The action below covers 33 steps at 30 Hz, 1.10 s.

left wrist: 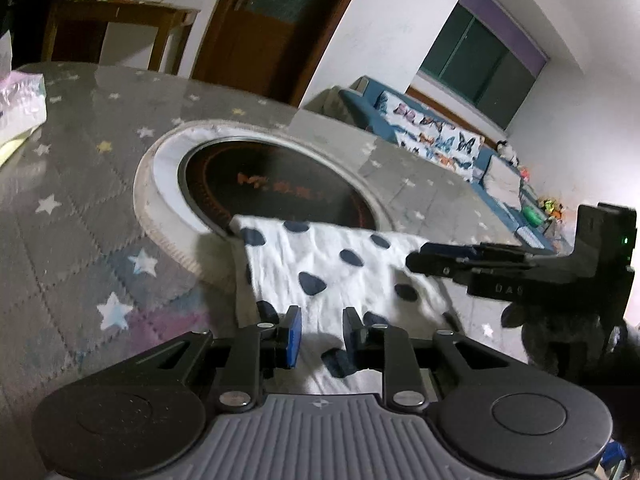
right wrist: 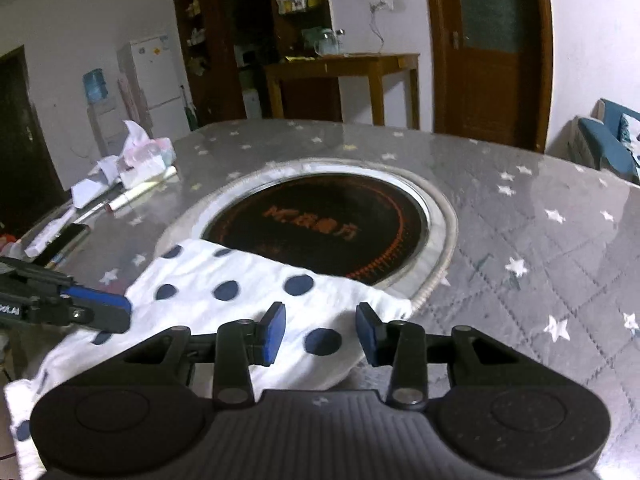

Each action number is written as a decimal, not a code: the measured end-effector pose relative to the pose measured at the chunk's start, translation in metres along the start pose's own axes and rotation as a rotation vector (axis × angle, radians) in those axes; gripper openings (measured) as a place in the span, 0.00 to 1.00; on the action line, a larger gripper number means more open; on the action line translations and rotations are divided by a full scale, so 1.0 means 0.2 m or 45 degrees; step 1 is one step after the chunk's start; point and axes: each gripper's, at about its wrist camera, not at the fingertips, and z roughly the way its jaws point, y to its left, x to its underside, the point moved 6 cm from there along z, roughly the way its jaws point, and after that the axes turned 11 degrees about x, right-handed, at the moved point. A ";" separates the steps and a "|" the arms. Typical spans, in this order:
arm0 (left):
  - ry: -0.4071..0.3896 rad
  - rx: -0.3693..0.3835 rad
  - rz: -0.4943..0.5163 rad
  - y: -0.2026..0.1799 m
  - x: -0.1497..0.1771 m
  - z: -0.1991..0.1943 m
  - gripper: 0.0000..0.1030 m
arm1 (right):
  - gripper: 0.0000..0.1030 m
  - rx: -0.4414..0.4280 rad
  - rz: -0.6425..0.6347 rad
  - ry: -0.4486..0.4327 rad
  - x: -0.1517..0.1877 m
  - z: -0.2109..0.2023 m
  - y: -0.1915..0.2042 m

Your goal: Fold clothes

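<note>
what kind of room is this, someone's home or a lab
Most likely a home's living and dining room. A blue sofa with butterfly cushions stands along one wall, a white fridge and a water dispenser along another. The polka-dot garment lies on a star-patterned table with a built-in round cooktop.

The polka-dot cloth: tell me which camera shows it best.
The right wrist view shows the polka-dot cloth best: it runs from the round black hob across to where it hangs off the table edge. The left wrist view gives only a narrower strip, with the right tongs covering one corner.
</note>
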 end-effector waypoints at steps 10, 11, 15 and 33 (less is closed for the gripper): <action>0.011 -0.020 -0.008 0.01 0.02 0.00 0.25 | 0.46 -0.006 -0.054 0.029 0.03 0.03 0.07; 0.002 -0.019 -0.003 0.00 0.01 -0.02 0.26 | 0.47 -0.010 -0.056 0.019 0.01 0.01 0.08; -0.023 -0.020 0.012 -0.02 -0.02 -0.03 0.28 | 0.47 -0.014 -0.070 -0.019 -0.06 0.01 0.09; -0.016 -0.029 0.019 -0.04 0.03 -0.09 0.41 | 0.49 -0.029 -0.106 0.008 -0.04 0.00 0.13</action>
